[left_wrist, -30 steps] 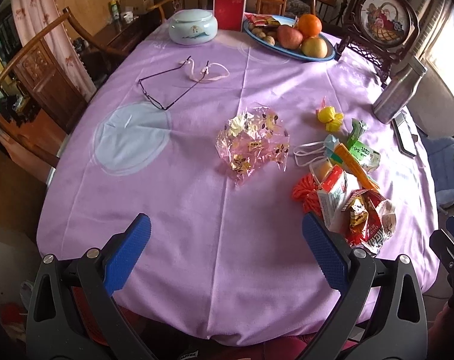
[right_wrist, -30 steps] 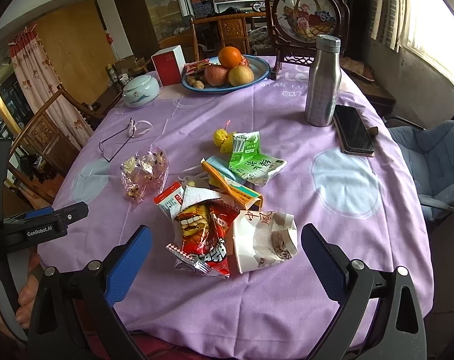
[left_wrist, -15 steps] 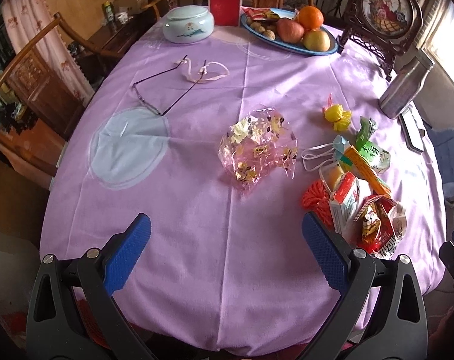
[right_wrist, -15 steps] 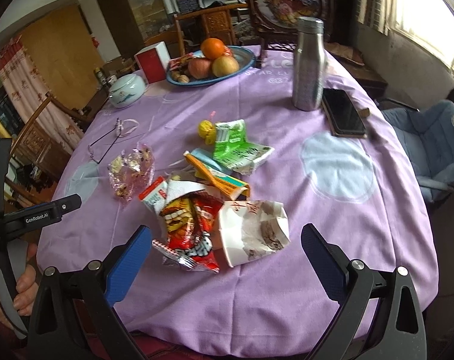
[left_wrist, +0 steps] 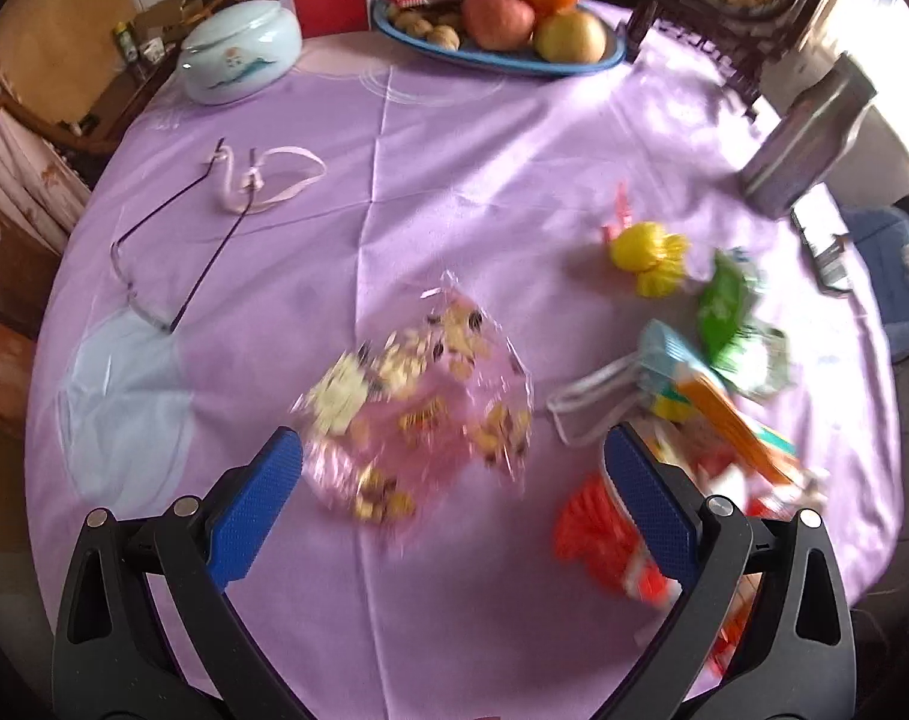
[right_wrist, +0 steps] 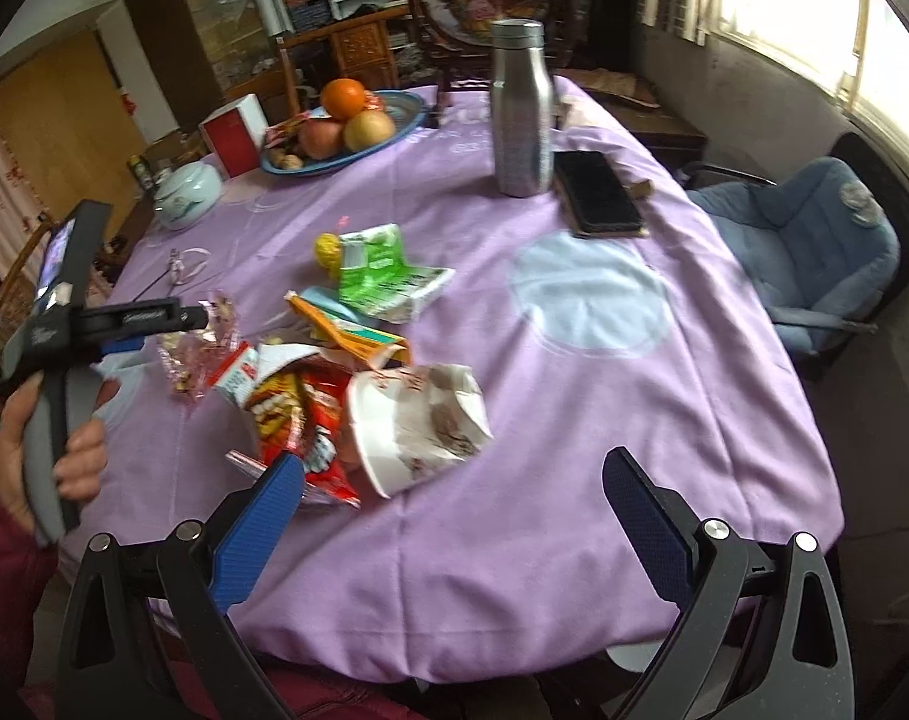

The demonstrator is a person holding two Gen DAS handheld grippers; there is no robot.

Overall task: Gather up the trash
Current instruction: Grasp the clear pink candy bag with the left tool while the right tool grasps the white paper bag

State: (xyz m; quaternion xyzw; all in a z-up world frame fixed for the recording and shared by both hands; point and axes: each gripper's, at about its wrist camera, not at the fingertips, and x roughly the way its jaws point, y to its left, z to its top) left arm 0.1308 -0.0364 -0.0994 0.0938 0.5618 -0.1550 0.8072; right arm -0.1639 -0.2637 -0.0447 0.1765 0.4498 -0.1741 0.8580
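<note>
1. Left wrist view: my left gripper (left_wrist: 451, 498) has closed in on the clear pink cellophane wrapper (left_wrist: 418, 408) since a second ago. The wrapper now fills the gap between the wide-open jaws, which hold nothing.
2. Meaning for the task: I judge this the approach to the first pick. No trash has been collected yet; all of it lies on the worktop (left_wrist: 442, 150), under its purple cloth.
3. Right wrist view: my right gripper (right_wrist: 451, 501) has also drawn nearer the trash pile. Its jaws are spread and empty, the left blue pad just over the red snack bag (right_wrist: 298, 420), with the crumpled paper cup (right_wrist: 418, 420) touching that bag.
4. Other trash: a green sachet (right_wrist: 382, 270), an orange-and-teal carton (right_wrist: 352, 336) and a yellow candy wrapper (right_wrist: 328, 249) lie behind the bag, close together.
5. Not trash, in my judgement: the steel bottle (right_wrist: 520, 108), phone (right_wrist: 598, 192), fruit plate (right_wrist: 400, 114) and spectacles (left_wrist: 172, 258).
6. Writing: print on the bag, sachet and cup is too blurred to read. The lettering on the left gripper's body, seen from the right wrist, is also illegible now.
</note>
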